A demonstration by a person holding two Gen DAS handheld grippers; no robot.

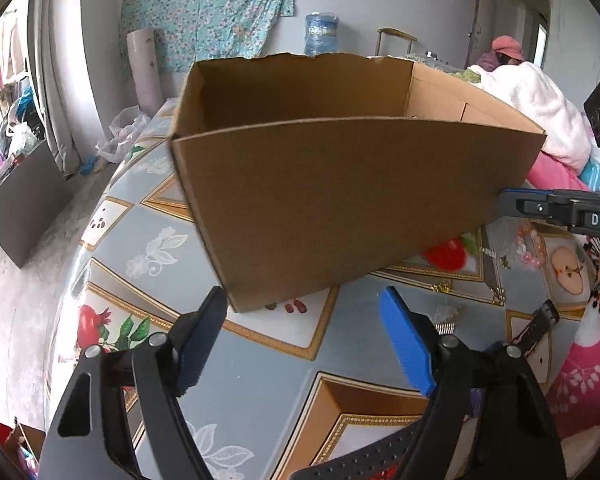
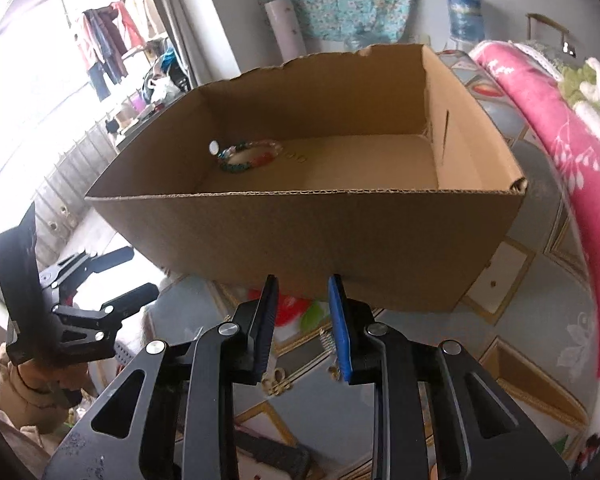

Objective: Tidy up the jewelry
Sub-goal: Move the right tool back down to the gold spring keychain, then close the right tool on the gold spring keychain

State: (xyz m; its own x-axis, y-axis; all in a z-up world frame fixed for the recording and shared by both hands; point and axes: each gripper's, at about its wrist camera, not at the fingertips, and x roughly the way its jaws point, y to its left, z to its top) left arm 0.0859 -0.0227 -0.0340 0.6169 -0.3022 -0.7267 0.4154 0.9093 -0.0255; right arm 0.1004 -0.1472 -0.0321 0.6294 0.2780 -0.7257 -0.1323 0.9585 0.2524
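An open cardboard box [image 2: 308, 236] stands on the patterned tablecloth [image 1: 260, 392], and beaded bracelets [image 2: 248, 156] lie in its far left corner. My right gripper [image 2: 303, 284] hovers just before the box's near wall. Its jaws stand a narrow gap apart with nothing pressed between them. Small gold earrings [image 2: 276, 382] and a spring-like piece [image 2: 326, 338] lie on the cloth beneath it. My left gripper [image 1: 302, 294] is wide open at the box's near corner [image 1: 236, 304] and holds nothing. A pink bead bracelet [image 1: 528, 248] and gold earrings [image 1: 444, 286] lie to the right of the box.
A pink blanket [image 2: 572, 152] and a white one [image 1: 540, 108] are heaped along the table's right side. A black strap [image 1: 540, 316] lies near the earrings. A person in a pink hat [image 1: 508, 50] sits at the back. A water jug [image 1: 320, 32] stands by the wall.
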